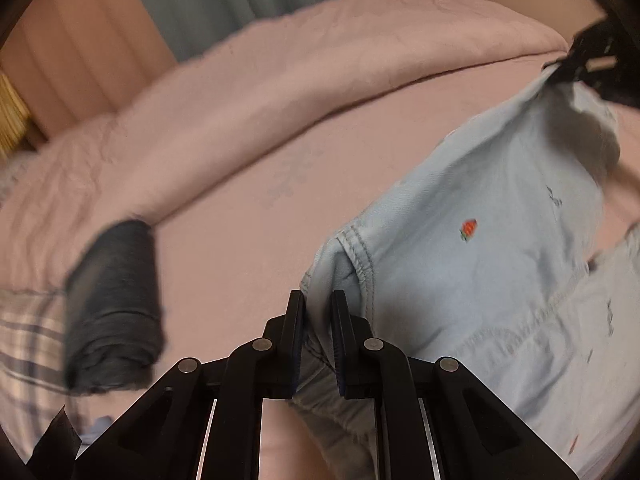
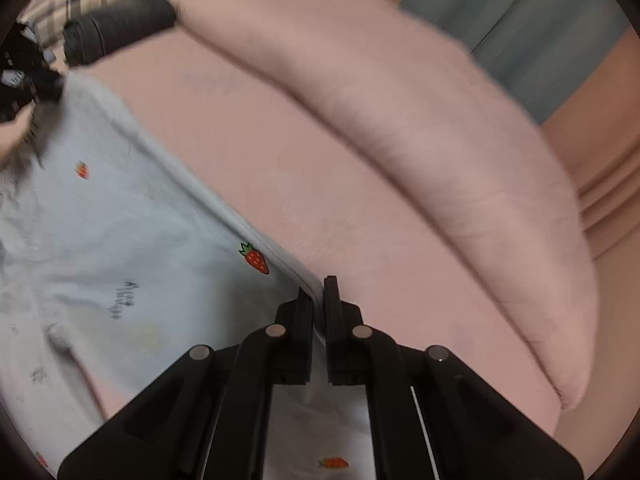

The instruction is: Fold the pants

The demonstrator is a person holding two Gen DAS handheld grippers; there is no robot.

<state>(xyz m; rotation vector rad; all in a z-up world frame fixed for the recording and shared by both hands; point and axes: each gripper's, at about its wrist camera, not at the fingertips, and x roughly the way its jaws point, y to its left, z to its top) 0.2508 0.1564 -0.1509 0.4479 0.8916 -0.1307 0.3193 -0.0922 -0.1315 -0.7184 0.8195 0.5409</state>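
The left gripper pinches a seamed corner of the light blue denim pants with strawberry print. The right gripper clamps the opposite folded edge of the pants. The garment hangs stretched between both grippers above the pink bedsheet. A rolled dark grey garment lies near a plaid cloth, well apart from the pants, beside the long pink quilt roll.

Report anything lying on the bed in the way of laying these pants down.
Nothing visible blocks it. Both the left gripper and right gripper already clamp the pants; the dark rolled garment lies off to the side.
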